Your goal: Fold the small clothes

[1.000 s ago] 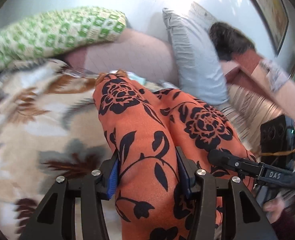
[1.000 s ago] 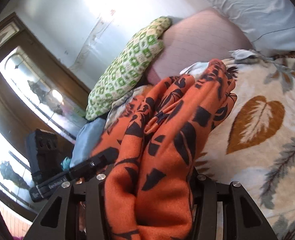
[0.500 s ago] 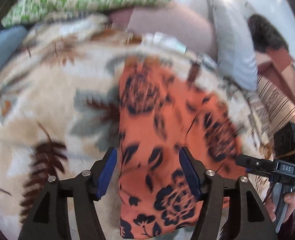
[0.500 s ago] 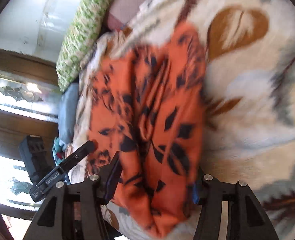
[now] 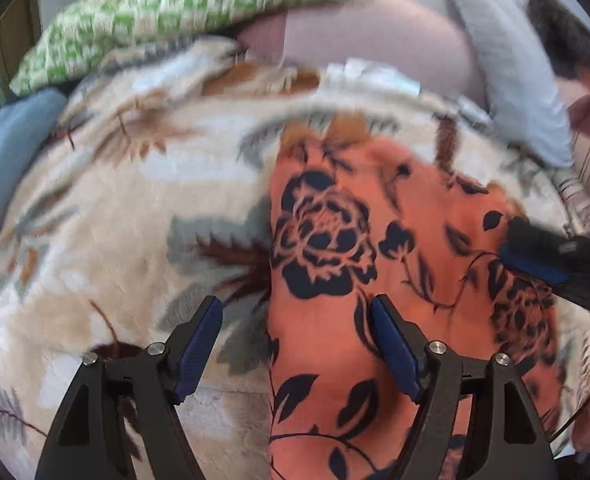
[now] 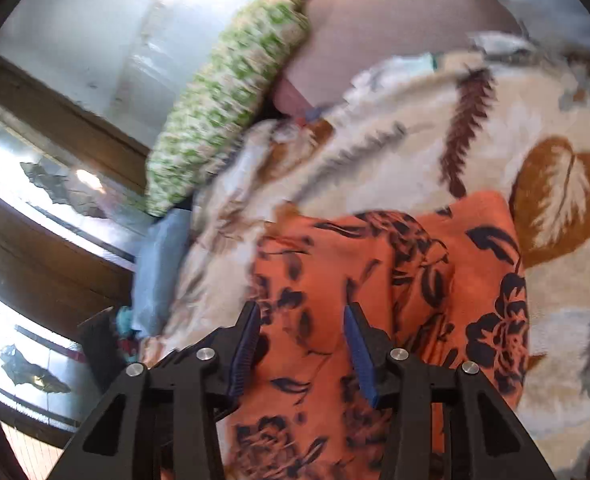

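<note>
An orange garment with black flowers (image 5: 375, 264) lies folded flat on a cream leaf-print blanket (image 5: 107, 216). My left gripper (image 5: 297, 320) is open and empty, its jaws straddling the garment's left edge from just above. My right gripper (image 6: 303, 322) is open and empty over the garment (image 6: 415, 280), near its left part. The right gripper's blue-padded finger also shows in the left wrist view (image 5: 535, 260) at the garment's right side.
A green-and-white checked pillow (image 5: 175, 12), a pink cushion (image 5: 375, 48) and a grey pillow (image 5: 507, 76) line the far side of the bed. A blue cloth (image 5: 3, 168) lies at the left. A wooden glass-fronted cabinet (image 6: 35, 208) stands beyond the bed.
A second ago both grippers held the garment up, shut on it. They have laid it on the blanket and opened, and both now hover over it.
</note>
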A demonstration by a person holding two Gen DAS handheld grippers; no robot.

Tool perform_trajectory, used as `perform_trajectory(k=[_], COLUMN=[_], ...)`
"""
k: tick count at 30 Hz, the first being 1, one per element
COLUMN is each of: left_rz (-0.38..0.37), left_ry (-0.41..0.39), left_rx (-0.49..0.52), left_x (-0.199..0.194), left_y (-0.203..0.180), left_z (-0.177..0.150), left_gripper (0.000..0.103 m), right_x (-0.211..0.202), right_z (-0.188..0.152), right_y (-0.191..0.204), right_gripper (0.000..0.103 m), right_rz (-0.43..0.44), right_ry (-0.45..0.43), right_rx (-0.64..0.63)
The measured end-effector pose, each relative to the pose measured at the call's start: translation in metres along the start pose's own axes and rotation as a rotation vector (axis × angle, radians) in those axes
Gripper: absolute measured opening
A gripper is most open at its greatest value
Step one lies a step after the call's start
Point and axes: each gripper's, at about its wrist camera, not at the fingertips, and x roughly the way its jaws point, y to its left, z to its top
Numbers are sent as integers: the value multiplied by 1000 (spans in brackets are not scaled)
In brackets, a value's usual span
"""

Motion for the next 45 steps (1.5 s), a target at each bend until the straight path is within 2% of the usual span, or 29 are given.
perform_trajectory(k=[1, 2, 3, 7, 11, 12, 14, 15, 17, 19, 21, 24, 30, 33, 36, 39, 45], left_rz=[-6, -8, -19, -52, -39, -37, -25, 5, 23, -14, 2, 71, 202, 257, 317, 332, 299], left_ry=[-1, 0, 4, 5, -22, -34, -41, -18, 33, 33, -2, -131, -337, -416, -509, -530, -535], left_rx=[-7, -9, -10, -45, -13, -11, -2, 28, 57, -7, -21, 12, 50, 49, 66, 68, 57], left_x=[4, 6, 7, -3, -28, -36, -42, -39, -28, -33, -53, -102, -204, -248, -291, -319, -348], left_y=[2, 3, 5, 8, 1, 0, -3, -7, -10, -4, -2, -7, -23, -32, -44, -50, -53], left_z=[-1, 0, 2, 5, -9, -16, -28, -38, -56, -68, -73, -86, -106, -110, -118, -123, -140], left_gripper=[87, 88, 89, 89, 89, 89, 89, 89, 89, 89, 89, 89, 90, 99, 100, 101, 101], right_x=[12, 17, 14, -21, -52, -56, -50, -41, -25, -34, -57, -97, -177, -206, -240, -262, -283], right_z=[-2, -3, -1, -2, -33, -46, -73, -85, -101, -99, -99, -109, -142, -154, -168, -185, -213], right_y=[-15, -29, -36, -27, -12, -8, -9, -17, -36, -33, -15, 9, 55, 81, 101, 123, 146], right_gripper=[30, 10, 8, 12, 13, 13, 13, 12, 10, 10, 12, 12, 12, 12, 12, 12, 12], right_rz=[-14, -5, 22, 57, 114, 104, 6, -41, -39, -25, -15, -5, -133, -172, -202, -236, -252], right_ry=[23, 29, 32, 1, 9, 12, 47, 77, 117, 111, 61, -23, -213, -287, -357, -408, -440], right_rx=[36, 72, 104, 79, 41, 25, 11, 27, 97, 125, 65, -43, -225, -286, -349, -391, -414])
